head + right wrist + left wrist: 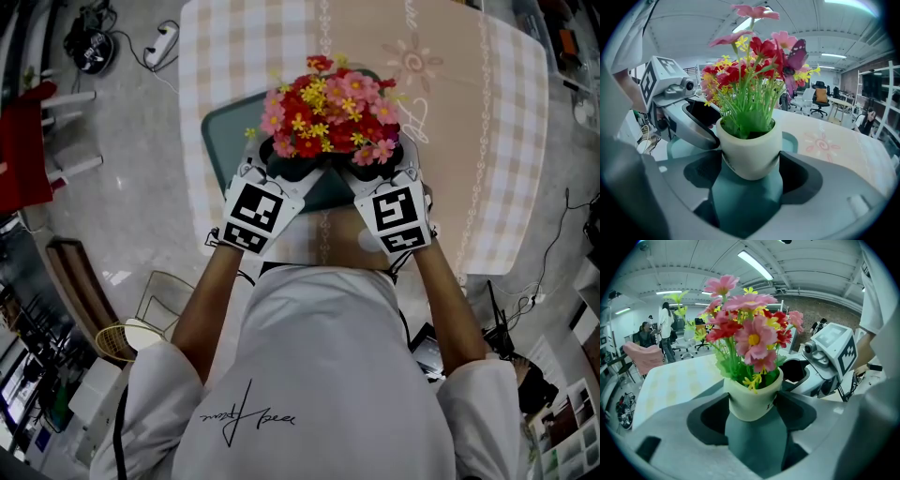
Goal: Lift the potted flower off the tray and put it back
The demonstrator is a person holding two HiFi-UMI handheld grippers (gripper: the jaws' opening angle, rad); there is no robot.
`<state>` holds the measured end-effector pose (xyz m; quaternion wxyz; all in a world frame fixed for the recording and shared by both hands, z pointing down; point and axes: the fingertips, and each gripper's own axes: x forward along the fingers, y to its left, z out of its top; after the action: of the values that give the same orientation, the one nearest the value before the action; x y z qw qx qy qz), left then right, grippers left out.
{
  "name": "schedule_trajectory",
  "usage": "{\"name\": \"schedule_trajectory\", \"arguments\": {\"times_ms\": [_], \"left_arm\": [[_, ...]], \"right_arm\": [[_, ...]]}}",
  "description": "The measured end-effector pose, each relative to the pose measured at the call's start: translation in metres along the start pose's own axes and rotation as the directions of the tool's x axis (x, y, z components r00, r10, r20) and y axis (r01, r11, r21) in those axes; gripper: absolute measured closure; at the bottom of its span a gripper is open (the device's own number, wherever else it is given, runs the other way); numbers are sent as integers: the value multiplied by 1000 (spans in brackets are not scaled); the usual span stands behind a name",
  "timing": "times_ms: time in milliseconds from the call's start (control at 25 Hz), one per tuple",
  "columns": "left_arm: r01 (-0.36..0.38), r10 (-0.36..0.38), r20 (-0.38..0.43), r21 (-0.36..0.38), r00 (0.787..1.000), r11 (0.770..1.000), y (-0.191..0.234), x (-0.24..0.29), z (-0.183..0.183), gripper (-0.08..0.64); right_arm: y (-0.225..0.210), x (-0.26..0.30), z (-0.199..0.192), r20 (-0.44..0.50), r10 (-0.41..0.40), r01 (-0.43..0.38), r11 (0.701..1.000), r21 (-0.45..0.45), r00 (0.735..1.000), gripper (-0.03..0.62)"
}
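– What takes up the most room?

– The table (487, 141), under a pale checked cloth with a sun-like drawing on its far right part. It fills the far half of the head view. A person in a white shirt (309, 375) stands at the near edge, both forearms reaching out over it.

– And on the table?

– A teal tray (223, 127) with rounded corners lies on the left part of the cloth. The potted flower (330, 114) is over the tray's near right part, a thick bunch of pink, red and yellow blooms on green stems.

– Does it stand on the tray or hang above it?

– I can't tell. In both gripper views only teal shows under the pot, but the base itself is hidden.

– How do the claws stand?

– The left gripper (752, 406) comes in from the near left, and its two dark pads press on opposite sides of the cream pot (750, 147), just under the rim. The right gripper (751, 164) comes in from the near right and pinches the same pot the same way. The two noses sit close beside each other at the pot, each visible in the other's view.

– Smaller things?

– Each gripper carries a marker cube, the left cube (253, 216) and the right cube (398, 217) facing up just beyond the person's wrists. A purple butterfly (796, 55) is perched among the blooms on the right side of the bunch.
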<state>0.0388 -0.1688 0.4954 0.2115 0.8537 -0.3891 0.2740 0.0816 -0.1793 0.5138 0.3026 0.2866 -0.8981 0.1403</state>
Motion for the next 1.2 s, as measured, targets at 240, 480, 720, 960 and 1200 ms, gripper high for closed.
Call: {"name": "schedule_trajectory", "arguments": {"times_ms": [240,480,720,960,1200], "left_arm": [[8,-8,0,-14,1000,1000,0,-2,0,255],[13,-13,-4,-6,1000,1000,0,-5,-3,272],[14,-14,-4,-13,1000,1000,-3,-9,-6,282],[7,-7,12,2,1000,1000,-6,-16,-3,296],[19,-20,30,9,999,1000,-12,-22,0,316]], "right_arm": [[0,-2,-1,-6,11,-11,1000,8,1000,222],[2,-7,-3,-21,3,-3,1000,0,1000,250],[2,-12,-2,-20,-17,17,1000,9,1000,265],[1,-17,0,-10,-30,31,999,36,999,298],[2,-26,6,22,-58,57,997,55,998,336]]}}
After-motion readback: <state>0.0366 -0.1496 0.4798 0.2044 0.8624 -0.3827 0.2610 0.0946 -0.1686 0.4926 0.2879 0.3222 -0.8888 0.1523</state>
